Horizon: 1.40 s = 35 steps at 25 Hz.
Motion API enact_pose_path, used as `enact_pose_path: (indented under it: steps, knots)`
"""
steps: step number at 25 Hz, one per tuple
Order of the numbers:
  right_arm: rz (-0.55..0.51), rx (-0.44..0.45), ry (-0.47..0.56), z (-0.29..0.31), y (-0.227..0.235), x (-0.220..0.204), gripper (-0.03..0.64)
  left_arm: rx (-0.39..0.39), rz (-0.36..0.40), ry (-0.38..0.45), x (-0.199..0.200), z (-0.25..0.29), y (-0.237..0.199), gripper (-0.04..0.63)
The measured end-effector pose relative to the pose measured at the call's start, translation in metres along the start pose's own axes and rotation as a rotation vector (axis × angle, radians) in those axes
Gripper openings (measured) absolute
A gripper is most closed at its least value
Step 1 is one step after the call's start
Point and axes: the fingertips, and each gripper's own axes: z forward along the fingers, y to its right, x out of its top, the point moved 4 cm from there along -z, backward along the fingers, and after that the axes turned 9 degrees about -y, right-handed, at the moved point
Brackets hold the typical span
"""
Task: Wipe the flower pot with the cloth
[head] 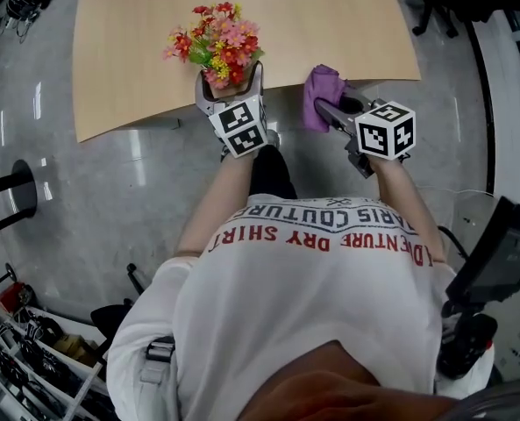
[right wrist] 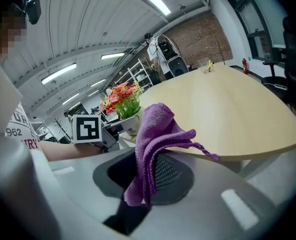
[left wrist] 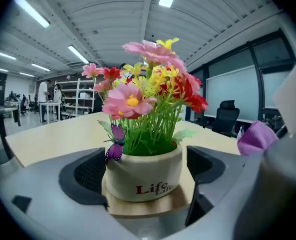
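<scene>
- Left gripper: jaws spread wide, one on each side of a small cream round ceramic flower pot. The dark pad to the pot's right stands clear of the pot wall. The pad to its left sits just beside the wall; whether it touches I cannot tell.
- Pot carries red "Life" lettering on its front, with a purple toy butterfly at its rim on the left.
- Pot is upright on a thin square wooden base, filled with a bunch of pink, red and yellow artificial flowers.
- Pot and base rest on a pale wooden table, close to its near edge.
- Right gripper: jaws closed on a purple terry cloth, which is pinched between the pads, with folds bunched above them and a corner hanging below.
- In the head view the right gripper is to the right of the pot, at the same table edge; the cloth is apart from the pot, not touching it.
</scene>
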Motion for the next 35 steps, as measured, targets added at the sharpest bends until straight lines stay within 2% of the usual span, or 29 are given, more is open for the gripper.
enact_pose_path:
  steps: [4,12,18,28,31,35]
  knots:
    - [0.0,-0.001,0.006,-0.003,-0.001,0.002,0.06,0.043,0.013,-0.007,0.002,0.004,-0.001,0.491]
    - [0.0,0.013,0.021,-0.001,0.002,0.009,0.06,-0.003,0.045,0.021,0.007,0.005,0.001,0.491]
    - [0.014,0.046,0.035,0.011,0.022,0.026,0.06,-0.143,0.117,0.016,0.011,0.025,0.006,0.491]
    - [0.012,0.115,0.08,0.041,0.02,0.071,0.06,-0.471,0.285,-0.026,0.014,0.031,-0.002,0.491]
    - [0.016,0.14,0.092,0.047,0.022,0.078,0.06,-0.54,0.327,-0.037,0.01,0.032,0.002,0.491]
    - [0.015,0.172,0.113,0.051,0.014,0.091,0.06,-0.594,0.357,-0.051,0.012,0.025,0.001,0.491]
